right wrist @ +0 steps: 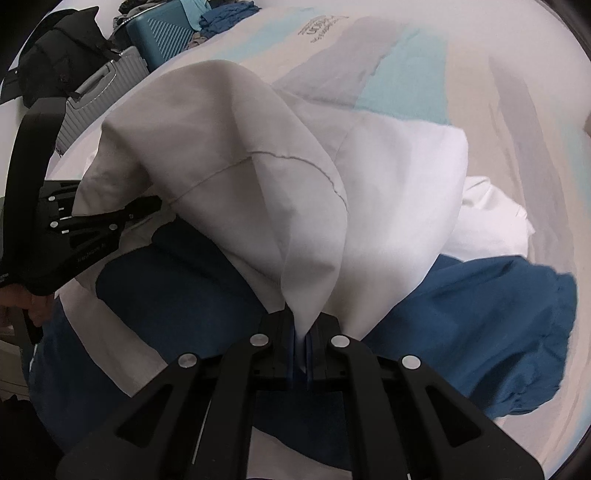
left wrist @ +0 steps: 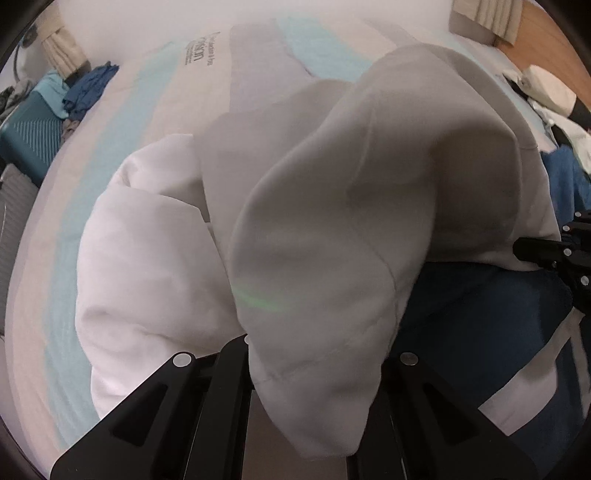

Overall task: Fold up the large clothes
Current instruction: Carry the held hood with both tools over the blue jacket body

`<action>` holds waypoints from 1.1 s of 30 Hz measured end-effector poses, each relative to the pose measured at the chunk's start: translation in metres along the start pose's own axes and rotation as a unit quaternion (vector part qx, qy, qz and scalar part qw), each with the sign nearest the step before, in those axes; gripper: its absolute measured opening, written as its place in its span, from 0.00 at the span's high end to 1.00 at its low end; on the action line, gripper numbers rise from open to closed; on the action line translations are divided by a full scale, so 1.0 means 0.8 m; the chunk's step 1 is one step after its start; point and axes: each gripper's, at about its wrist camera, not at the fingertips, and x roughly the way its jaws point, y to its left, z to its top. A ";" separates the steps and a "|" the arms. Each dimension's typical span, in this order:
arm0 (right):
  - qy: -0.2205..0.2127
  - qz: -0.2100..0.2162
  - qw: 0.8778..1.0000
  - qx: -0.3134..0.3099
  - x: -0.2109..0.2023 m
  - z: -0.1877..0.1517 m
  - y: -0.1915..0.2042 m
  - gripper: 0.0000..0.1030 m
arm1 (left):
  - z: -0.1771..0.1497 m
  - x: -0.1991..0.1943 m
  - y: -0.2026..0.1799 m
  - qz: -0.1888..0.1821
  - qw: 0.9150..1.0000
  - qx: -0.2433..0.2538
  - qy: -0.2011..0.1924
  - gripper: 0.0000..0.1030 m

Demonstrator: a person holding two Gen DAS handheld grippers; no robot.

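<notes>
Suitcases sit at the far left beside the bed: a grey one (right wrist: 99, 99) and a teal one (right wrist: 162, 37), with a dark jacket (right wrist: 59, 55) and crumpled blue clothes (right wrist: 225, 16) near them. Your left gripper (right wrist: 147, 206) is pinched shut on one edge of the white garment (right wrist: 306, 206), whose cloth drapes over its fingers in the left wrist view. That garment hangs in loose folds between your two tools, above the striped bedsheet (right wrist: 406, 85). Beneath it a dark blue garment (right wrist: 480, 314) lies spread on the bed, near you and running to the right. Your right gripper (right wrist: 301, 343) has its jaws pressed together on a gathered corner of the same white cloth. Another white bundle (right wrist: 495, 218) rests to the right, just beyond the blue one.
</notes>
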 end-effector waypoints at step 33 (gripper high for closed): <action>-0.023 -0.003 1.000 0.012 -0.018 0.002 0.043 0.67 | 0.006 -0.024 0.003 -0.014 1.000 0.018 -0.021 0.52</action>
